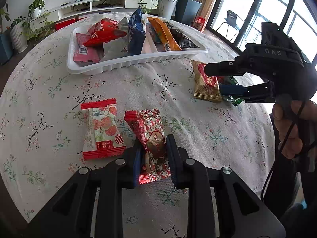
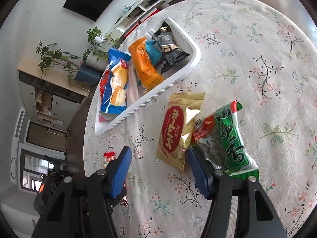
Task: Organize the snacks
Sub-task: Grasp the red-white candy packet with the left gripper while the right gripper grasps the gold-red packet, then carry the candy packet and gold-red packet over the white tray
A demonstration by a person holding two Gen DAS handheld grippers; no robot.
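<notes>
Clamping a red-and-white star-patterned snack packet (image 1: 151, 144) between its pads, the left gripper (image 1: 152, 154) hung low over the floral tablecloth (image 1: 122, 83), the packet pinched on edge with its lower end against the cloth; a second red-and-white packet (image 1: 102, 130) lay flat just to its left, apart from the fingers. Farther back stood the white plastic tray (image 1: 118, 65), already holding a red wrapper, a blue bag (image 2: 116, 83), an orange packet (image 2: 145, 67) and a dark one. Over on the right side of the table, the right gripper (image 2: 158, 170) stood unclenched, its blue pads spread with nothing pressed between them; the gold snack packet (image 2: 178, 130) lay on the cloth ahead of the gap, and a green packet (image 2: 231, 138) lay beside the gold one, partly behind the right-hand finger (image 2: 200, 174).
</notes>
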